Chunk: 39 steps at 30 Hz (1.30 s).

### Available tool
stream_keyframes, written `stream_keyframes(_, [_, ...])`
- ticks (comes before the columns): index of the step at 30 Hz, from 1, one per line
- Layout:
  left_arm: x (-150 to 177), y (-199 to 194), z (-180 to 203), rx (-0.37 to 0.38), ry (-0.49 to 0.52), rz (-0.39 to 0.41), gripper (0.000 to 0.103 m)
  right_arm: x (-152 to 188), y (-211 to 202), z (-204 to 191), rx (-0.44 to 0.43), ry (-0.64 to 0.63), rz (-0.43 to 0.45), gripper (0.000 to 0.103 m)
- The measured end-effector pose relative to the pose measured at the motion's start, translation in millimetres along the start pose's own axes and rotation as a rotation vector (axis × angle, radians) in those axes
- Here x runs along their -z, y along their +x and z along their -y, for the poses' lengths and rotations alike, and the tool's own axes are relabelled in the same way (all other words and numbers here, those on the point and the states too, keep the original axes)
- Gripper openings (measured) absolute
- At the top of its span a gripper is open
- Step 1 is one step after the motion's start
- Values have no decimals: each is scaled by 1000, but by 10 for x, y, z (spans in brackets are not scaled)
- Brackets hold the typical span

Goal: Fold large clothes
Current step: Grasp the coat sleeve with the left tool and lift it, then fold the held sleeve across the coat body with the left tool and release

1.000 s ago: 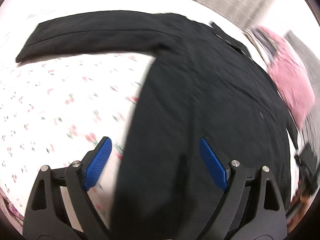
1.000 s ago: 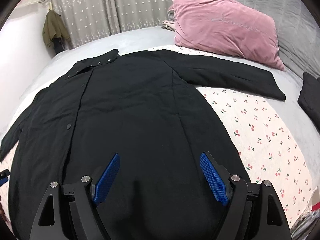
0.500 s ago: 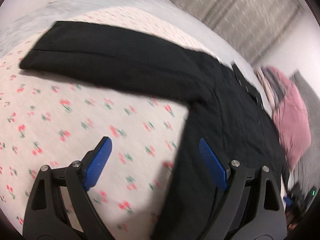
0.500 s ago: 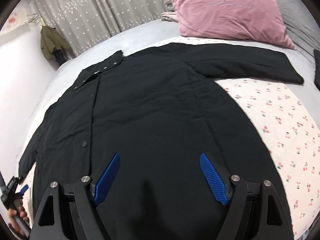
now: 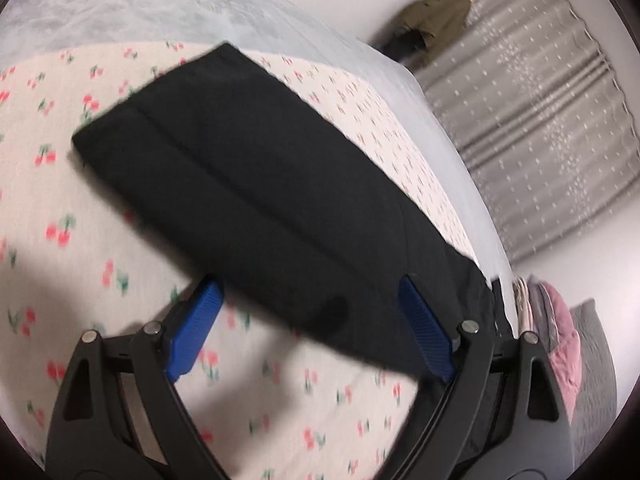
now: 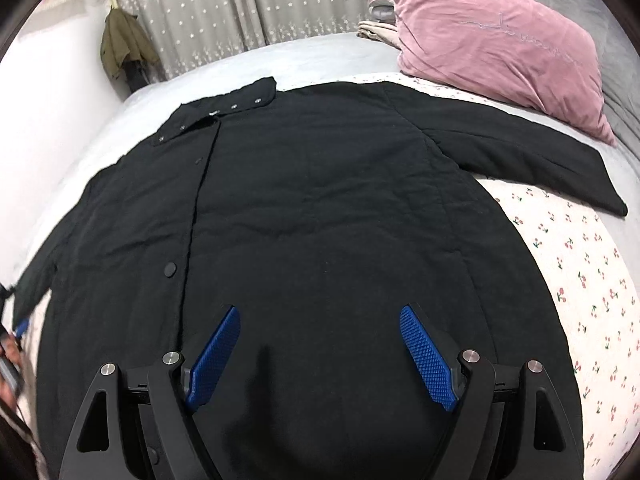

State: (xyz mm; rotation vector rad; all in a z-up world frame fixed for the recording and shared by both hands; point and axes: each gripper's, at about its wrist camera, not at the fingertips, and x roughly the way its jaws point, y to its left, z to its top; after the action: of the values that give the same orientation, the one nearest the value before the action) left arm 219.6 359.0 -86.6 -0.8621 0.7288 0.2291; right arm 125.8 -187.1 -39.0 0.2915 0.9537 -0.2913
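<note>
Black coat (image 6: 320, 208) lies spread on cherry-print sheet (image 6: 580, 272), curtains (image 5: 540, 120) somewhat blurred.

Coat (image 6: 320, 208) spread flat on the bed (image 6: 580, 280), 1 sleeve (image 5: 248, 184) stretched left, pillow (image 6: 492, 44) behind its right sleeve, jacket (image 6: 124, 44) apparently hanging far left

Matt black quilted cloth coat (image 6: 320, 208) lies on cherry-print cotton sheet (image 6: 580, 272), beside a velvety pink pillow (image 6: 496, 40).
</note>
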Motion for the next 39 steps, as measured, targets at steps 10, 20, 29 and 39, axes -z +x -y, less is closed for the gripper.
stream_keyframes(10, [-332, -206, 388, -73, 71, 153, 10, -24, 36, 68, 35, -11, 15, 83])
stream_keyframes(20, [-115, -851, 1650, 89, 389, 309, 9, -40, -26, 105, 27, -2, 29, 84])
stream_keyframes(29, [609, -925, 2494, 279, 622, 195, 9, -55, -20, 133, 9, 10, 27, 83])
stream_keyframes(39, [1867, -403, 2881, 332, 868, -126, 19, -73, 28, 89, -22, 25, 16, 83])
